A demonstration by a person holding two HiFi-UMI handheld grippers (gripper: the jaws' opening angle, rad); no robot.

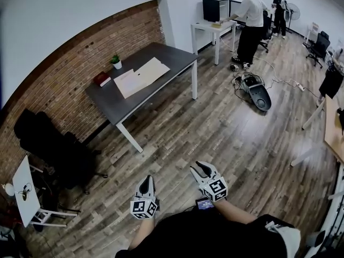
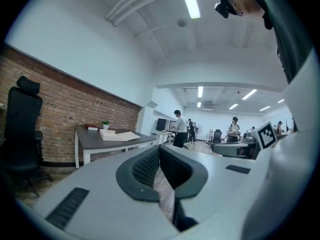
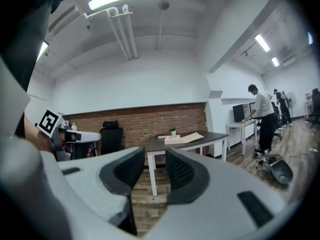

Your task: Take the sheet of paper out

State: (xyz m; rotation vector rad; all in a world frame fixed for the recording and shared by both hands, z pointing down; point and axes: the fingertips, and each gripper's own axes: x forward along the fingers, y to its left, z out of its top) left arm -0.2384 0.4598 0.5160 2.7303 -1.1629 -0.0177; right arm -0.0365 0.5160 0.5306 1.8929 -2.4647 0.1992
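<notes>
– At the far side of the wood floor (image 1: 215, 128), what does the dark desk (image 1: 174, 58) carry?
– A sheet of paper (image 1: 128, 81) lies flat near the middle of the desk, touching a tan folder (image 1: 153, 69) beside it. Whether the sheet sits partly inside the folder cannot be determined. A small potted plant (image 1: 115, 62) and a red book (image 1: 102, 79) stand nearer the brick wall (image 1: 70, 63).
– State of the left claw (image 1: 146, 184)?
– In the left gripper view the pad tips meet with nothing between them. The claw is closed and empty.
– State of the right claw (image 1: 202, 169)?
– In the right gripper view the pads stand apart. Only floor and a desk leg show through the gap, so the claw is empty.
– Position of the sheet relative to the claws?
– Well apart. Both claws are held low, close to the person's body, at the bottom of the head view. The desk is ahead and to the left, across the floor. Each gripper view shows desk and sheet far beyond the jaw tips.
– Other items?
– A black chair (image 1: 54, 149) stands by the wall, left of the desk. A person (image 1: 248, 20) stands at a white desk (image 1: 212, 28) in the background.
</notes>
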